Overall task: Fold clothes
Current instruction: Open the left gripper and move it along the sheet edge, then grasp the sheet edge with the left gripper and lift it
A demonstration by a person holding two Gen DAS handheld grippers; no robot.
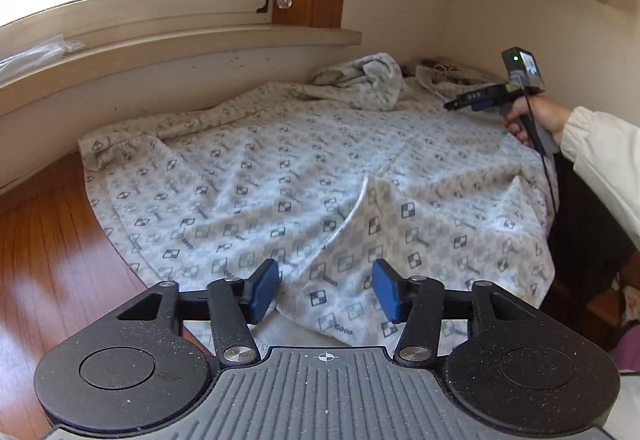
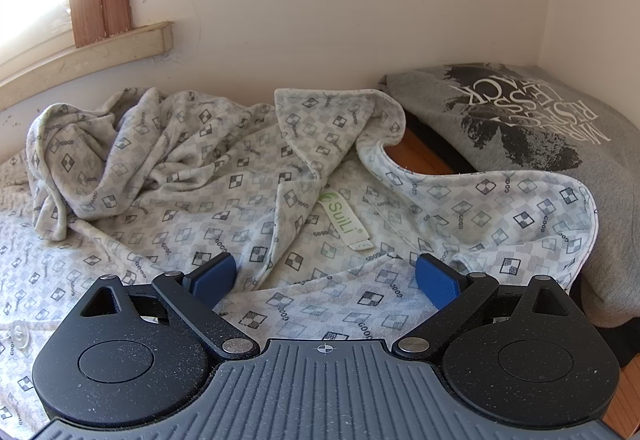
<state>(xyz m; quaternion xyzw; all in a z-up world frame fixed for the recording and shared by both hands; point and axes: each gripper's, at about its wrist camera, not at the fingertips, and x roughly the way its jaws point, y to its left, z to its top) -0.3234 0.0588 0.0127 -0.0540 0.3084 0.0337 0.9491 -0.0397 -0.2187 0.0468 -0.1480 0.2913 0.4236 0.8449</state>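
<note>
Blue-padded left tongs (image 1: 326, 292) partly open over patterned shirt (image 1: 280, 180), right tongs (image 2: 325, 280) wide, empty

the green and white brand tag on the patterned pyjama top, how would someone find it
Start at the dark grey printed sweatshirt folded in the wall corner, then move to the pale checked pyjama top spread beside it. The narrow white tag with green lettering lies just inside its open collar, the only plain, unpatterned strip there.

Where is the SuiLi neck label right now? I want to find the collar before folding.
In the right wrist view, the SuiLi label lies centre frame inside the patterned pyjama shirt, just beyond the open right gripper, left of the grey printed garment.
</note>
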